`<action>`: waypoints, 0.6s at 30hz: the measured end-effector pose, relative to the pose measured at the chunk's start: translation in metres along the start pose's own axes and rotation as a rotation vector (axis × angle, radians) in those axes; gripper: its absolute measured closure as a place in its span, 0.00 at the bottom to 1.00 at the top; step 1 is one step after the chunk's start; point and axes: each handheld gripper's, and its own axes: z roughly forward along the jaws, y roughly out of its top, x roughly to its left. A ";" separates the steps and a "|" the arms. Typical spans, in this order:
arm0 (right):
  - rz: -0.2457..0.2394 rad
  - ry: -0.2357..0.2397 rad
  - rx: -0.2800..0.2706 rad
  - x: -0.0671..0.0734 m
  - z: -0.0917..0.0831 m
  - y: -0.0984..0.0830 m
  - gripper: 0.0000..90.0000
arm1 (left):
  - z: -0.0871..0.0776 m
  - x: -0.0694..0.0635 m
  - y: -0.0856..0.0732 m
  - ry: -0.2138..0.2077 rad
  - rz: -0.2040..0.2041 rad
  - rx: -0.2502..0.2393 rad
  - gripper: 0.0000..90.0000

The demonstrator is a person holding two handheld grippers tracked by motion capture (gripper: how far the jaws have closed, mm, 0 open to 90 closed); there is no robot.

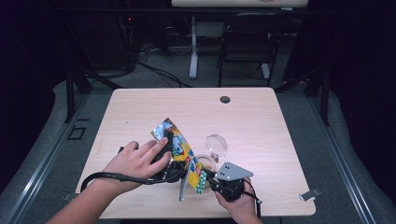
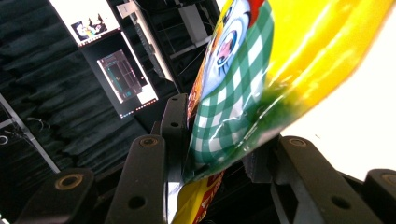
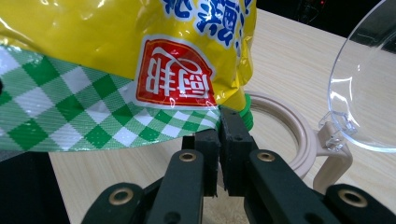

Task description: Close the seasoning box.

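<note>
High view, nearest edge: the right hand-held gripper [image 1: 208,178] sits in the person's right hand [image 1: 238,201], its grey plate on top.
Right hand-held gripper: jaws together, pinching the green-checked bottom corner of the snack bag [image 3: 126,65].
Left hand-held gripper [image 1: 180,165]: held under the left hand [image 1: 133,163], jaws partly closed and clamped on the snack bag's edge from either side.
Snack bag [image 1: 180,151]: yellow, printed, lifted off the tabletop [image 1: 261,121] and stretched tilted between both grippers.
Container [image 3: 299,140]: a beige round rim with a clear hinged lid [image 1: 216,144] standing open, just beyond the bag.
Far edge: a dark grommet hole [image 1: 225,99] in the tabletop.
</note>
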 end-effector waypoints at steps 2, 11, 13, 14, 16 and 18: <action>0.002 0.003 0.001 0.000 0.000 0.000 0.97 | 0.000 0.000 0.000 0.000 -0.001 -0.001 0.73; 0.019 0.014 0.006 -0.001 -0.001 0.000 0.97 | 0.000 0.001 0.000 -0.009 0.000 -0.002 0.73; 0.020 0.019 0.009 -0.001 -0.001 0.000 0.97 | 0.000 0.001 0.000 -0.004 0.001 -0.001 0.73; 0.025 0.022 0.007 -0.002 0.000 0.000 0.97 | 0.000 0.001 0.000 -0.003 0.000 -0.002 0.73; 0.035 0.027 0.009 -0.002 0.000 0.000 0.97 | 0.000 0.000 0.000 -0.003 0.002 -0.001 0.73; 0.036 0.029 0.010 -0.003 0.000 0.000 0.97 | 0.000 0.000 0.000 -0.004 0.001 -0.001 0.73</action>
